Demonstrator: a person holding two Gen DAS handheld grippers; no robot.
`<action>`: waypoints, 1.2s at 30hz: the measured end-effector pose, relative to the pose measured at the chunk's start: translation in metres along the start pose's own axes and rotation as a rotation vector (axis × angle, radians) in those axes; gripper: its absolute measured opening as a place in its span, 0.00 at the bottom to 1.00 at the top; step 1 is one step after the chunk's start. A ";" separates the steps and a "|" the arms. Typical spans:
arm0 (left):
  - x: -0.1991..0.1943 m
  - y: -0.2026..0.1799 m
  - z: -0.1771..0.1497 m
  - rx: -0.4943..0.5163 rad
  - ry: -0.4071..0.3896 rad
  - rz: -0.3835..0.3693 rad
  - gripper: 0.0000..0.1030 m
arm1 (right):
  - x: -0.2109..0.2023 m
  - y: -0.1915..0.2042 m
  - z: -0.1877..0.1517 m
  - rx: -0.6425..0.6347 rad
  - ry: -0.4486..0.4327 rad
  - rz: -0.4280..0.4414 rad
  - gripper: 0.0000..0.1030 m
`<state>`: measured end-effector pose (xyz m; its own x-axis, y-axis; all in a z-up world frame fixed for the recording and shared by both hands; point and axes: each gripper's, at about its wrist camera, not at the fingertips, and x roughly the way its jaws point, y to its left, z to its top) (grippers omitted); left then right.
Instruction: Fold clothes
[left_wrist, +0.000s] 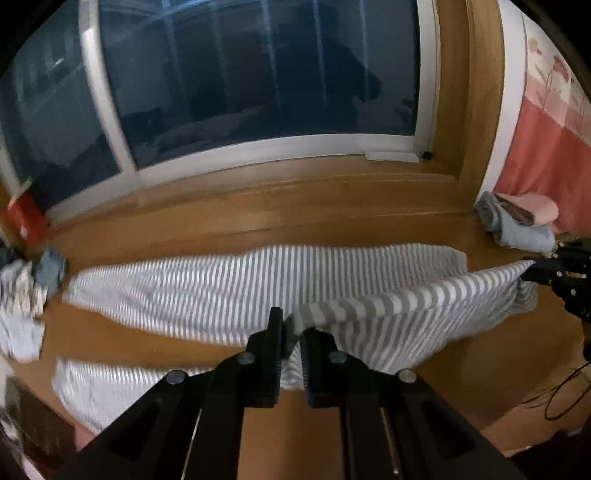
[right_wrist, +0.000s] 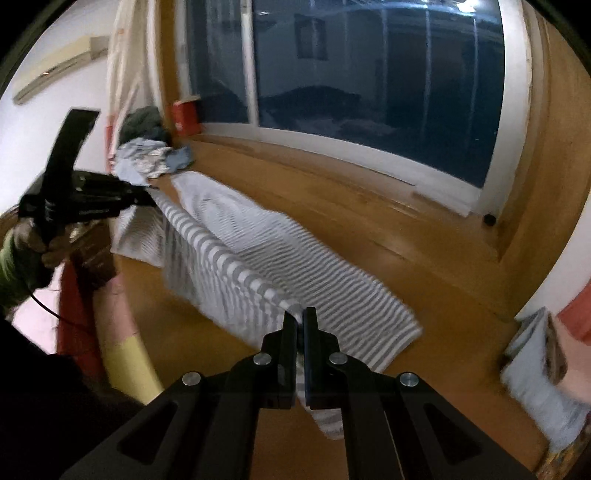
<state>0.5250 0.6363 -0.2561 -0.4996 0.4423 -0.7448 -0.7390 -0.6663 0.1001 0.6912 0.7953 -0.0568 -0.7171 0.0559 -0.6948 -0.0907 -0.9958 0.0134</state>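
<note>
The right hand-held gripper (right_wrist: 300, 321) pinches the striped garment's (right_wrist: 280, 254) raised edge over the wooden surface (right_wrist: 424, 266).

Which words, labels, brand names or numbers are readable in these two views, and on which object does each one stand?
None can be read.
The red box by the window has a small pale mark, too blurred to read.
The striped garment, held by the left gripper and right gripper, shows no label.
</note>
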 end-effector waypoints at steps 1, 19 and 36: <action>0.013 0.002 0.009 0.002 0.010 -0.013 0.07 | 0.011 -0.006 0.005 -0.002 0.017 -0.024 0.03; 0.233 0.011 0.056 0.047 0.263 -0.096 0.10 | 0.183 -0.095 0.031 0.160 0.293 -0.216 0.11; 0.247 -0.004 0.055 0.036 0.270 -0.111 0.10 | 0.132 -0.114 -0.004 0.376 0.235 -0.348 0.48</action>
<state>0.3793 0.7816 -0.4043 -0.2801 0.3327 -0.9005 -0.8003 -0.5989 0.0277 0.6094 0.9155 -0.1527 -0.4314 0.3155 -0.8452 -0.5647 -0.8250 -0.0197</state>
